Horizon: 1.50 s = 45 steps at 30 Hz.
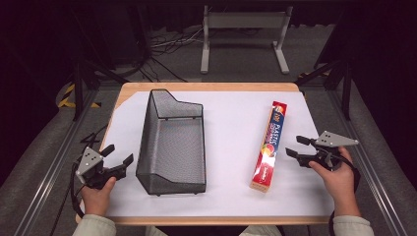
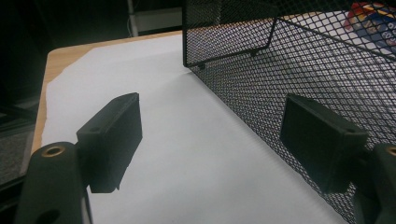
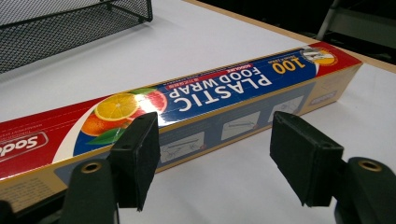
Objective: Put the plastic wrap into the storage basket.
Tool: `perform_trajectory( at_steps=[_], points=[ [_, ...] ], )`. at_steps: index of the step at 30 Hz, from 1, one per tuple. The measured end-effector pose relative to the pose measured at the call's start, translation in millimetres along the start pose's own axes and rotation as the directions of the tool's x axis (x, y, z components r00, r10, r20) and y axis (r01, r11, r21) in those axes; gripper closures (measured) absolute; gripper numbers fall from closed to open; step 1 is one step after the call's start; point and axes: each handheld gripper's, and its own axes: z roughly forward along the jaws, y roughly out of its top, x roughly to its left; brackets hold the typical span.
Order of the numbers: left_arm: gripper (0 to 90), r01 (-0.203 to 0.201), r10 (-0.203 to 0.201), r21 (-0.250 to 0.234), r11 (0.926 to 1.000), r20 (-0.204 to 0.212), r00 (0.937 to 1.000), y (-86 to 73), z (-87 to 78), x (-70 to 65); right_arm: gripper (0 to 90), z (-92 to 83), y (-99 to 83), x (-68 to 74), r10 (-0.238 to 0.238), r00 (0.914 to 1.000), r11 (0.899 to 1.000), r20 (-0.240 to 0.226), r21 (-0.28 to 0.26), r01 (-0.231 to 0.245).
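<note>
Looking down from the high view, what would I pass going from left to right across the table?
Left gripper → mesh basket → plastic wrap box → right gripper.

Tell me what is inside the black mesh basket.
Nothing lies in the mesh basket; its mesh floor shows bare. The plastic wrap box lies outside, on the white sheet.
</note>
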Motion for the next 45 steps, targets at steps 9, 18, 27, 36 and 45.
perform_trajectory(
  at_steps=[9, 18, 27, 36, 45],
  points=[
    [23.5, -0.003, 0.003, 0.003, 1.0, -0.022, 0.9997, 0.8, -1.6, -0.5, 33.6, -7.4, 9.7, 6.3, -0.004, 1.0, 1.0, 0.007, -0.006, 0.004],
    [23.4, 0.005, -0.005, -0.004, 1.0, -0.029, 0.9996, 0.5, -3.4, 0.4, 35.2, -15.8, 26.4, 19.7, -0.008, 0.9996, 1.0, -0.028, -0.028, 0.007],
    [23.6, 0.013, -0.014, -0.009, 0.9999, -0.033, 0.9994, -0.2, -5.0, 1.7, 37.4, -22.9, 45.1, 38.7, -0.029, 0.9975, 0.999, -0.064, -0.041, 0.027],
    [23.7, 0.014, -0.014, -0.01, 0.9999, -0.039, 0.9991, -0.3, -4.7, 0.4, 37.0, -20.7, 59.7, 60.3, -0.052, 0.9928, 0.998, -0.108, -0.033, 0.048],
    [23.9, 0.01, -0.01, -0.005, 0.9999, -0.041, 0.9991, -0.2, -3.9, 0.0, 36.9, -7.7, 69.9, 83.4, -0.076, 0.9797, 0.997, -0.186, -0.025, 0.073]
  ],
)
